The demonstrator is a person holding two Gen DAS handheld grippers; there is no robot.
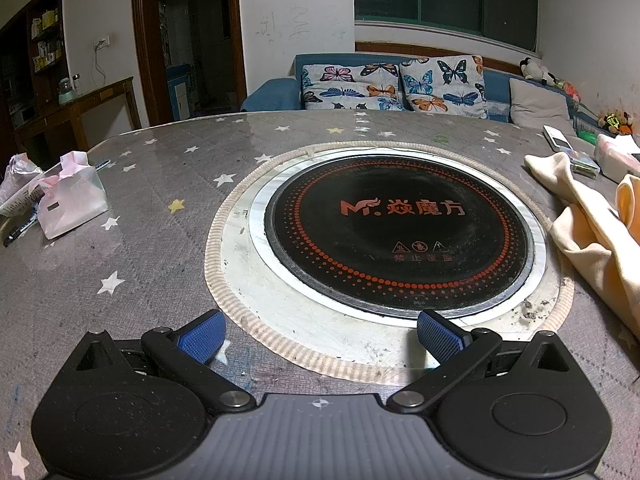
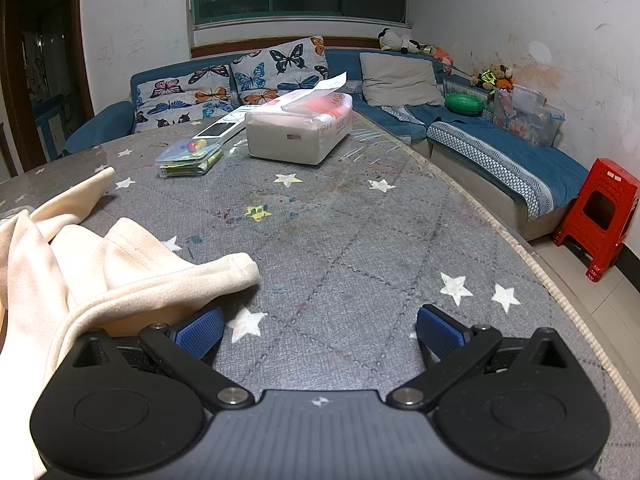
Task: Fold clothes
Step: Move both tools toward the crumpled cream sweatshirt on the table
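A cream-coloured garment [image 2: 92,272] lies crumpled on the grey star-patterned table cover [image 2: 360,232], spreading off the left edge of the right wrist view. My right gripper [image 2: 320,334] is open, and its left finger sits right at the garment's hem with nothing between the pads. In the left wrist view the same garment [image 1: 592,232] lies at the far right of the table. My left gripper [image 1: 320,334] is open and empty above the near rim of a round black induction cooker [image 1: 396,236] set into the table.
A white tissue pack [image 2: 300,128], a clear box of small items [image 2: 188,158] and a white device [image 2: 220,126] sit at the back of the table. Pink-white bags [image 1: 72,196] lie at the left. A blue sofa [image 2: 500,148] and red stool [image 2: 600,216] stand beyond the table edge.
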